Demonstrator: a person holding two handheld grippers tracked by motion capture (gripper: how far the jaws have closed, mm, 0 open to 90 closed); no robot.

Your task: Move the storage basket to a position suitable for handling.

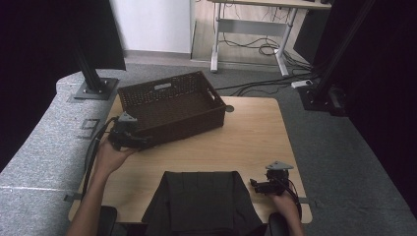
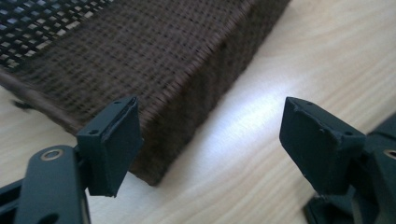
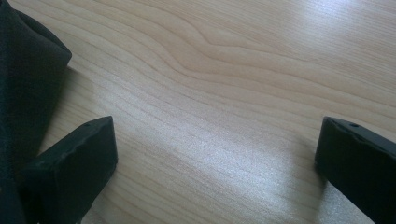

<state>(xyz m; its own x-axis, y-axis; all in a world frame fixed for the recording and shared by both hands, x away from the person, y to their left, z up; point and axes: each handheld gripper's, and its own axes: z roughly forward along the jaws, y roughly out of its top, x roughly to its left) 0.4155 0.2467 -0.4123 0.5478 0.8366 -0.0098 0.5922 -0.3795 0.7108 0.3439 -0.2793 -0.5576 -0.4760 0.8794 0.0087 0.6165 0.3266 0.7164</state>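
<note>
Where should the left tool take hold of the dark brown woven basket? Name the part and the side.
Grip the near left corner of the dark brown woven basket, clamping over its rim. Come from the left, where the left tool already stands open beside that corner. The upright walls look thin enough to pinch; the oval handle cutouts are an alternative.

Grey carpet [image 1: 44, 147] surrounds the wooden table [image 1: 255, 132]; a white-legged desk [image 1: 255, 29] stands behind, over tangled cables [image 1: 260, 49].

Premises: office or lab recording bay. Evidence: grey carpet [image 1: 44, 147]; wooden table [image 1: 255, 132]; black frame posts [image 1: 91, 69] on floor plates; dark curtains [image 1: 34, 54]; a height-adjustable desk [image 1: 255, 29] behind, loose cables [image 1: 260, 49] beneath it.
</note>
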